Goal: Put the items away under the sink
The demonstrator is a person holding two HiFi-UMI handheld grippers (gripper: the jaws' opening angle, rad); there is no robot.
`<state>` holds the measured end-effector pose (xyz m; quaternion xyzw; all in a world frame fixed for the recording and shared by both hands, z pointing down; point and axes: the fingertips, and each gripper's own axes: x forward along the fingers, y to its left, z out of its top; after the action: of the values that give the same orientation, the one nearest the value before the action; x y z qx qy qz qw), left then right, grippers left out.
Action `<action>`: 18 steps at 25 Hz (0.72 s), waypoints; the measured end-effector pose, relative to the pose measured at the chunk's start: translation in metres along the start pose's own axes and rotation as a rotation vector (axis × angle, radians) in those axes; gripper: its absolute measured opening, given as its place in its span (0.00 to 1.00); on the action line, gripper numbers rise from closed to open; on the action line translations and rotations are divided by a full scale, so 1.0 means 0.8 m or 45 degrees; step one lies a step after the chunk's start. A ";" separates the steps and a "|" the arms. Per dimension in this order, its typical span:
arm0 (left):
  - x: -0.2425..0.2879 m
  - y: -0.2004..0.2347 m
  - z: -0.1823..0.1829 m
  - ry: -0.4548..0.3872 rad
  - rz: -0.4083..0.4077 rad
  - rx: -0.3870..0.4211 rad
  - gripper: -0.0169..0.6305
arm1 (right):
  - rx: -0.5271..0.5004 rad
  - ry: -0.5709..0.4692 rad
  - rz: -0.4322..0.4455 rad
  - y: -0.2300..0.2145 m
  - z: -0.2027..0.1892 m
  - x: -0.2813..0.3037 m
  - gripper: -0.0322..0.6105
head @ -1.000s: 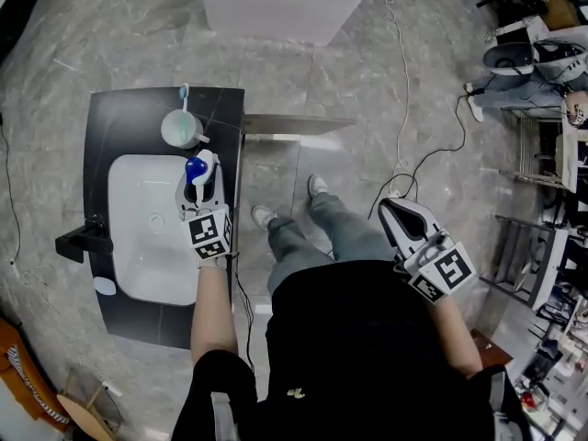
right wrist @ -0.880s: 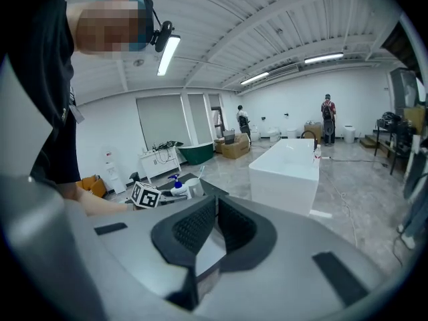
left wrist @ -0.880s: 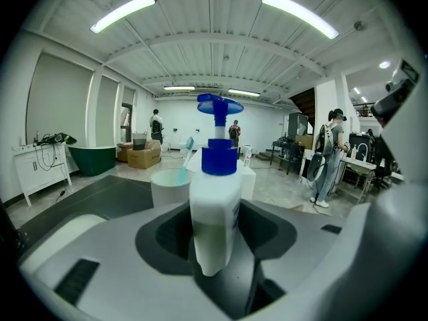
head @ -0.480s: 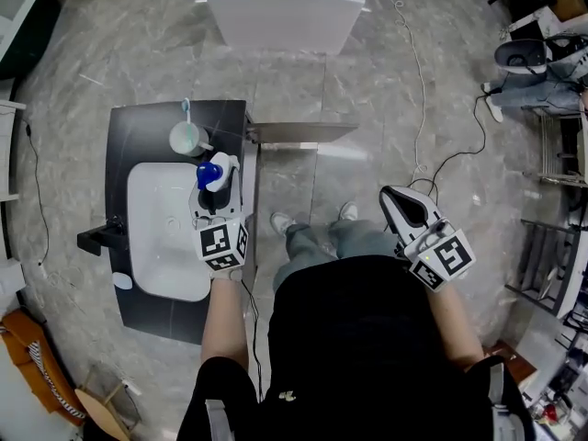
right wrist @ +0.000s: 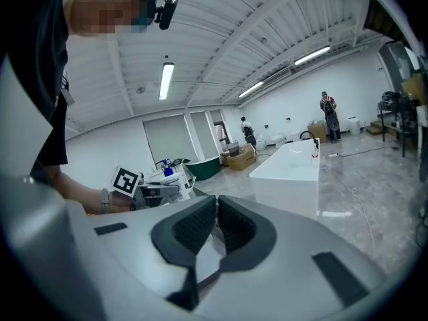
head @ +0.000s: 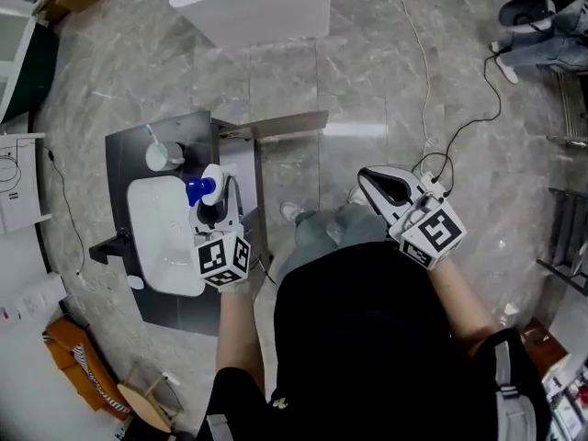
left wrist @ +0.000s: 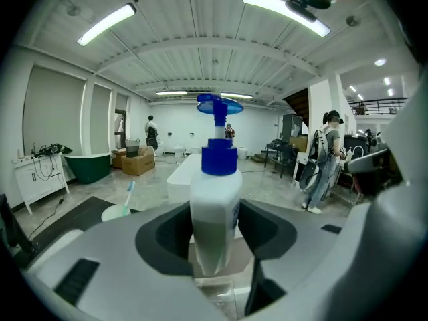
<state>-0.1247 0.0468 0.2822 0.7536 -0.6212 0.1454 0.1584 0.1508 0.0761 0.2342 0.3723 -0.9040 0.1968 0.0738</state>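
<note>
My left gripper [head: 213, 200] is shut on a white pump bottle with a blue cap [head: 204, 187], held upright above the right edge of the dark vanity top [head: 124, 154]. In the left gripper view the bottle [left wrist: 215, 206] stands between the two dark pads, pinched near its base. A white basin [head: 156, 237] is set in the vanity. The cabinet door [head: 276, 127] under the sink stands swung out. My right gripper [head: 372, 184] hangs over the floor to the right, its pads [right wrist: 197, 227] together with nothing between them.
A cup with a toothbrush [head: 163, 154] sits on the vanity's far corner, and a black tap [head: 106, 243] is at the basin's left. A white bathtub [head: 253, 3] stands further off. A cable [head: 432, 145] trails on the floor at the right.
My left gripper has risen with the bottle and come toward me. My right gripper has swung left, closer to the vanity. The head camera has shifted, so the vanity looks smaller.
</note>
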 end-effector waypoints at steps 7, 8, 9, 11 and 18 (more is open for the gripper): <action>0.002 -0.074 -0.033 0.065 0.002 -0.066 0.36 | 0.065 -0.009 0.005 -0.047 -0.025 -0.033 0.10; 0.004 -0.082 -0.040 0.069 -0.010 -0.079 0.36 | 0.074 -0.013 -0.008 -0.053 -0.029 -0.035 0.10; 0.007 -0.090 -0.047 0.072 -0.029 -0.091 0.36 | 0.083 -0.014 -0.023 -0.058 -0.035 -0.038 0.10; 0.016 -0.102 -0.062 0.084 -0.077 -0.101 0.36 | 0.100 -0.008 -0.052 -0.066 -0.049 -0.040 0.10; 0.059 -0.110 -0.120 0.141 -0.199 0.004 0.36 | 0.142 0.094 -0.137 -0.075 -0.126 -0.032 0.10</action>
<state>-0.0316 0.0603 0.3838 0.7908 -0.5506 0.1751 0.2020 0.2100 0.0952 0.3367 0.4164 -0.8670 0.2562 0.0967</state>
